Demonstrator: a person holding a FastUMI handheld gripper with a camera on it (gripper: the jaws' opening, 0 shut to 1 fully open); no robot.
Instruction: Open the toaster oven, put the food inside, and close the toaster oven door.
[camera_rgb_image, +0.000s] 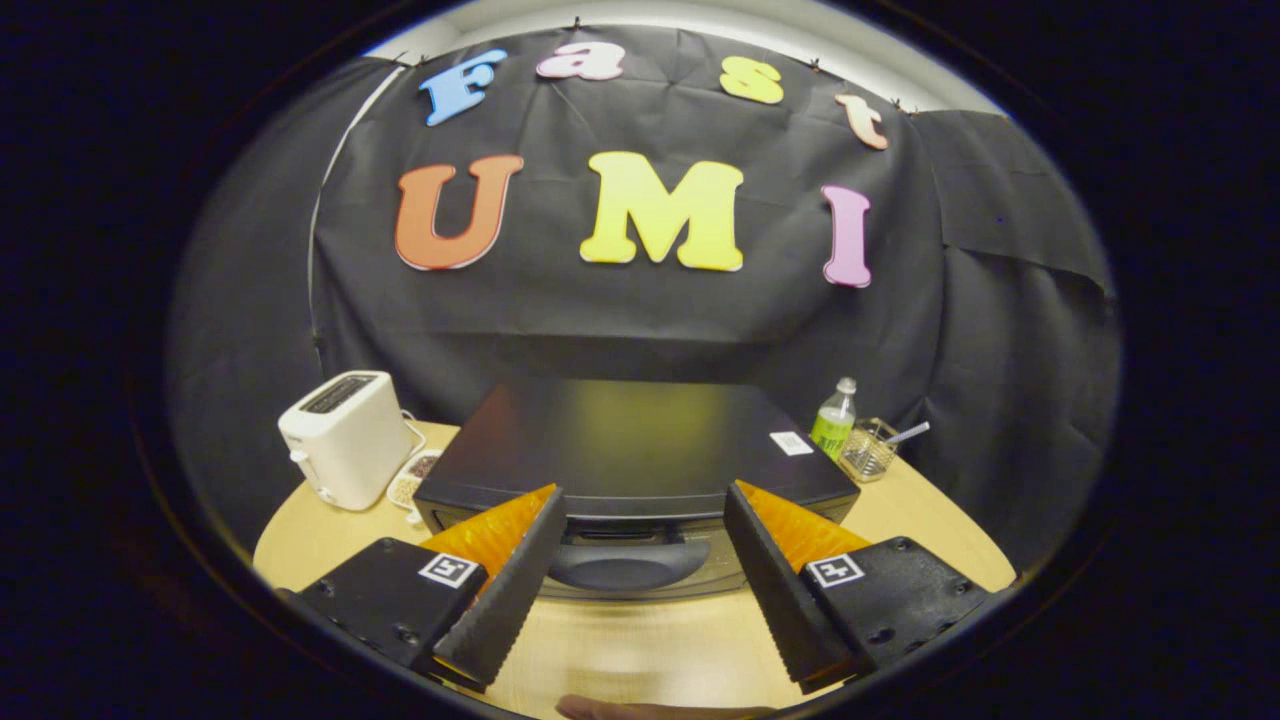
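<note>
A black toaster oven (630, 440) stands on the round wooden table (930, 510), seen from above and in front. Its door is shut, and the dark curved door handle (625, 565) sits just ahead of my fingers, in the gap between them. My gripper (640, 505) is open wide, with nothing held. The left finger (515, 580) and right finger (765, 575) stand either side of the handle without touching it. A brown rounded edge (660, 710), possibly the food, peeks in below the fingers; I cannot tell what it is.
A white slot toaster (345, 437) stands left of the oven, with a small white dish (412, 478) beside it. Right of the oven are a green bottle (832, 420) and a clear holder with a utensil (870, 450).
</note>
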